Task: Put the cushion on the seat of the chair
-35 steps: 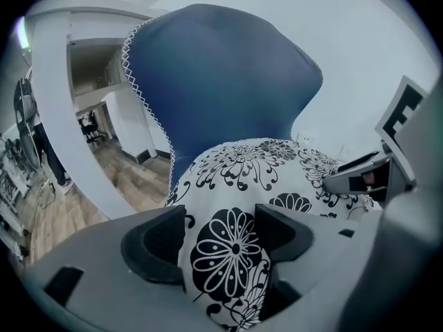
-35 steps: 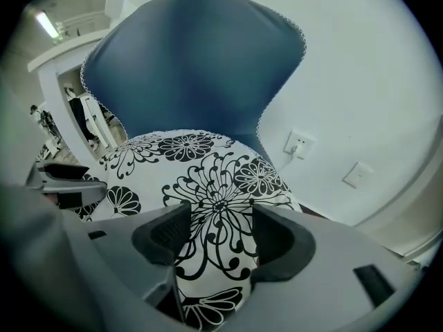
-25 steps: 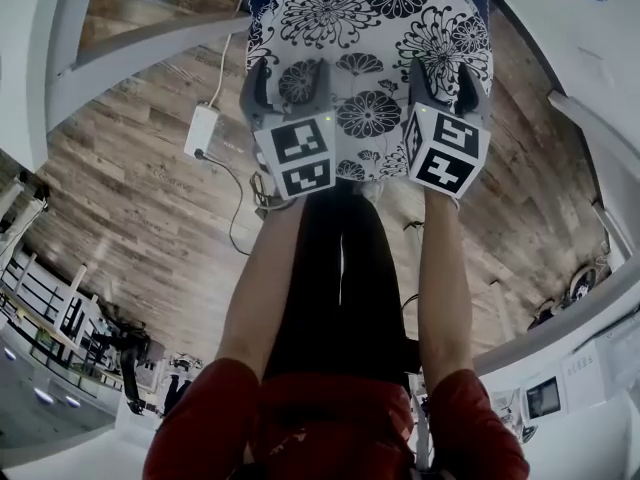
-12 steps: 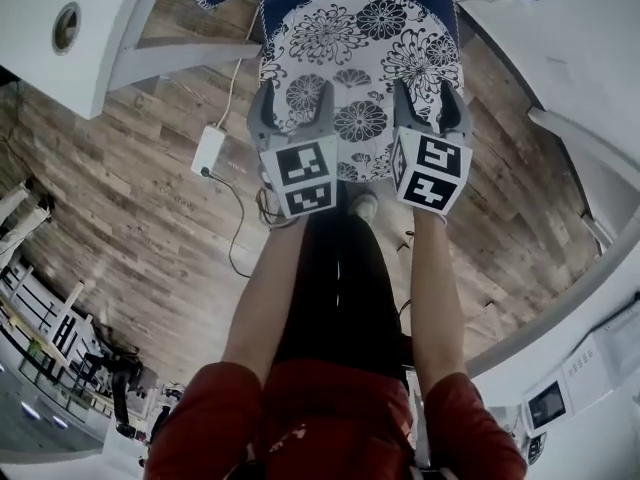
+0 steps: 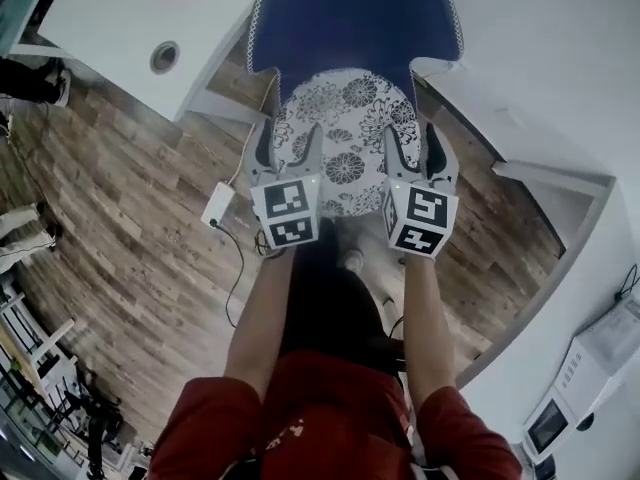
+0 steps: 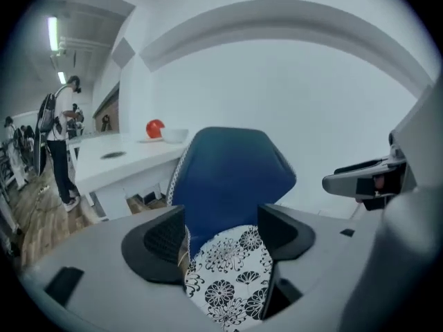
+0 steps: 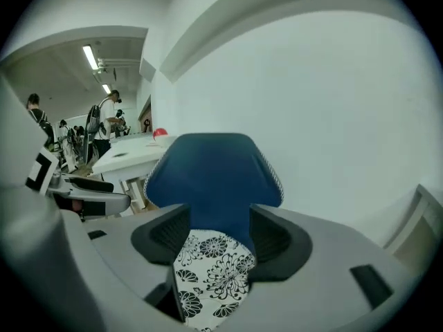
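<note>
Two claws on one cushion: left claw [image 5: 287,146] clamped on the near left rim of the floral cushion [image 5: 345,138], right claw [image 5: 413,150] clamped on the near right rim. Patterned fabric pinched between the jaws in both gripper views. Cushion held out flat ahead of the body, far edge up against the lower part of the blue chair [image 5: 352,23]. Resting on the seat or hovering just over it: impossible to tell, with the seat itself hidden beneath the fabric.

Probably the lowering and placing step. To do it well:
- Bring both claws down together and level, to prevent sagging or folding on either side.
- Push the far edge right to the foot of the backrest, centred between the chair's sides.
- Open only with the weight fully on the seat, both claws at once.
- Then draw straight back, to avoid dragging the cushion off.

Soft, floppy thing by the look of it, likely to droop in the middle.

Around the chair:
- To its left, a white surface [image 5: 120,28] with a round hole in it and, in the left gripper view, a red ball [image 6: 154,128] on top.
- To its right, a second white surface [image 5: 540,58].
- Below, a wood-plank floor [image 5: 140,238] with a white power box [image 5: 218,205] and its cable.
- Further back on the left, a person [image 6: 59,140] standing.
</note>
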